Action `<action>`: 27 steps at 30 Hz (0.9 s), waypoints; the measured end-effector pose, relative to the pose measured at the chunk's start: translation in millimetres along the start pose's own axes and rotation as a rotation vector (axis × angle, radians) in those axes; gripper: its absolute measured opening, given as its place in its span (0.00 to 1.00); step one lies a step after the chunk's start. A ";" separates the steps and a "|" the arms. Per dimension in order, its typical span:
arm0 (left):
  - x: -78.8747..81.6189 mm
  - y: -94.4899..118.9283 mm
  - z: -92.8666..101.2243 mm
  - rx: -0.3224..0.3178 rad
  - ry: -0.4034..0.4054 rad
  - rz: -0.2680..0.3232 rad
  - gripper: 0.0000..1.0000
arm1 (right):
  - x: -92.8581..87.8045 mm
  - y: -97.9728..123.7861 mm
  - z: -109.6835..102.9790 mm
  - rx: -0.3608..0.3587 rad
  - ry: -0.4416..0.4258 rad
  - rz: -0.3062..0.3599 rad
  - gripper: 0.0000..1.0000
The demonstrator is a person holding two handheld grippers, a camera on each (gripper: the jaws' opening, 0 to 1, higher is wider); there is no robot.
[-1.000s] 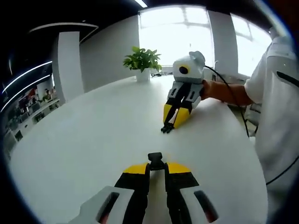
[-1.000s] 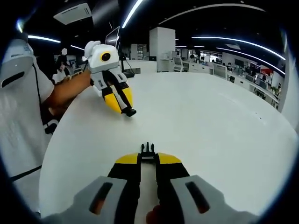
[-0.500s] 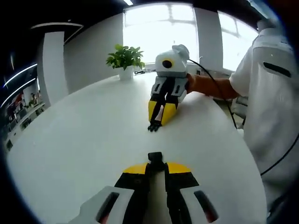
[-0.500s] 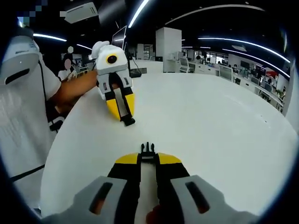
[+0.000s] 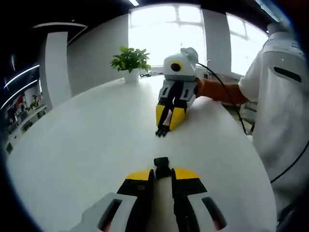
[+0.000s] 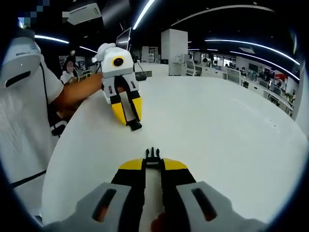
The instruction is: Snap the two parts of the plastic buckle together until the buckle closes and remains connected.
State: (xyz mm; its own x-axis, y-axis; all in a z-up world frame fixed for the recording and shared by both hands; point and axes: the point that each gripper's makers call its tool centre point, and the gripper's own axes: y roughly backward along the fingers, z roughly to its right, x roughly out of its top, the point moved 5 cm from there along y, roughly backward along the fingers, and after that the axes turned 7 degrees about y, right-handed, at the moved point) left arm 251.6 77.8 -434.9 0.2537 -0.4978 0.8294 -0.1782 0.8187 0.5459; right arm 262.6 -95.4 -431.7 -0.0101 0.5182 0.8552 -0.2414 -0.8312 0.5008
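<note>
White table (image 5: 77,145), buckle halves apart.
Left gripper (image 5: 162,169) pinched the socket (image 5: 161,166) at lower centre; right gripper (image 6: 153,159) pinched the prongs (image 6: 152,155).

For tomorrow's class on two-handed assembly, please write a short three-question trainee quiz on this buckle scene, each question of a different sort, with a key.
1. True or false: the two black plastic buckle parts are already snapped together.
2. Multiple choice: the left gripper holds the A) pronged buckle part B) socket buckle part C) plant pot.
3. Fill in: the green potted plant stands on the round white ____.

Key:
1. False. The right gripper holds the pronged buckle part apart from the socket part, with bare white table between them.
2. B
3. table
</note>
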 end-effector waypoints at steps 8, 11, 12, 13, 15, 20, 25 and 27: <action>-1.3 1.5 -0.8 0.009 0.025 0.013 0.15 | -0.3 0.2 -0.6 -0.002 0.000 0.004 0.13; -1.7 2.3 -0.7 0.010 0.029 0.013 0.15 | -0.2 0.1 -0.8 -0.002 0.001 0.003 0.13; -1.8 2.7 -1.0 0.011 0.026 0.013 0.15 | -0.2 0.1 -1.0 -0.002 0.001 0.002 0.13; -1.8 3.1 -1.4 0.013 0.023 0.014 0.15 | -0.1 0.2 -1.1 -0.002 0.001 0.001 0.13; -2.2 4.0 -2.1 0.017 0.027 0.013 0.15 | -0.1 0.1 -1.2 -0.002 0.001 0.002 0.13; -2.3 4.5 -0.9 0.014 0.015 0.015 0.14 | 0.1 0.4 -1.9 -0.001 0.002 0.002 0.13; -1.8 4.3 -0.8 0.012 0.008 0.013 0.14 | 0.6 0.1 -2.9 0.004 0.005 0.001 0.13; -1.7 4.0 -0.6 0.012 0.010 0.012 0.14 | 1.0 -0.4 -3.5 0.009 0.006 0.003 0.13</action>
State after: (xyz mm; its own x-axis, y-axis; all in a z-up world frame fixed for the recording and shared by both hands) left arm 251.0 82.1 -434.2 0.2613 -0.4849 0.8346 -0.1922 0.8212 0.5373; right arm 259.2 -93.9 -431.5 -0.0164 0.5173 0.8557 -0.2329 -0.8342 0.4998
